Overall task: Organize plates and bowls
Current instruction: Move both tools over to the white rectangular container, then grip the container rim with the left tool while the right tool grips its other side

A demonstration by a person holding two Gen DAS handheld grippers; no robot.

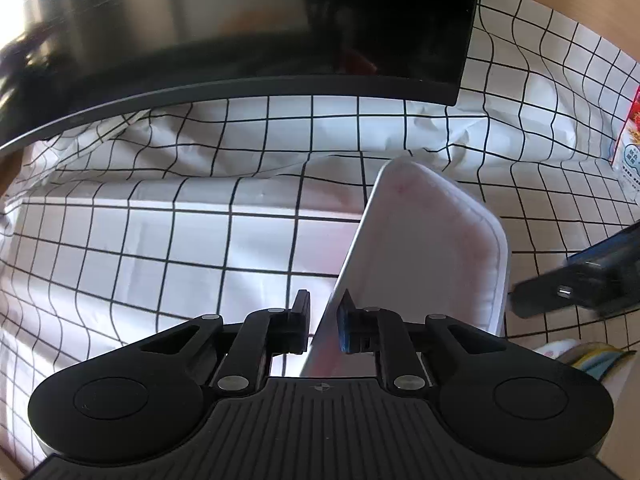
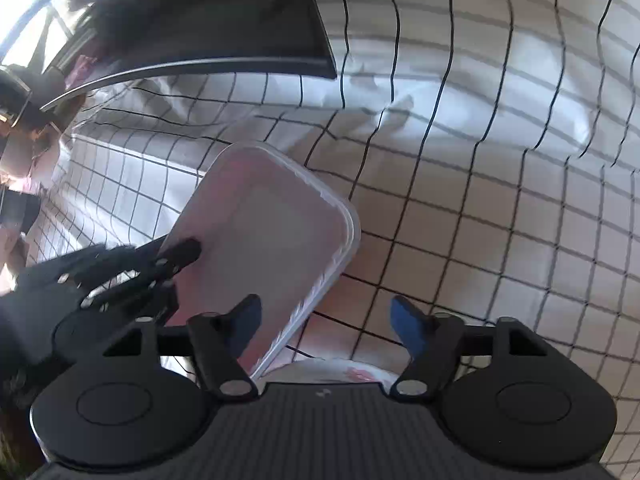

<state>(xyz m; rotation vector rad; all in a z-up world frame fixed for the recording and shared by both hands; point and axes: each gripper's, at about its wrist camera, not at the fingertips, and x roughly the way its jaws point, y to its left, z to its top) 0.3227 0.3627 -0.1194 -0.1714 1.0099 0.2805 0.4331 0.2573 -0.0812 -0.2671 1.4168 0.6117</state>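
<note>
Left gripper (image 1: 325, 328) pinches the near rim of a white rectangular plate (image 1: 424, 248), held on edge and tilted, nothing in it. Plate sticks out ahead of the fingers, above the checked cloth (image 1: 160, 240) on the table. Right gripper (image 2: 327, 320) is spread, nothing between the fingers; same plate (image 2: 272, 236) lies just left of its left finger. A second white dish (image 2: 332, 372) sits right under it, mostly hidden. Beyond, a dark monitor (image 1: 280, 32).
</note>
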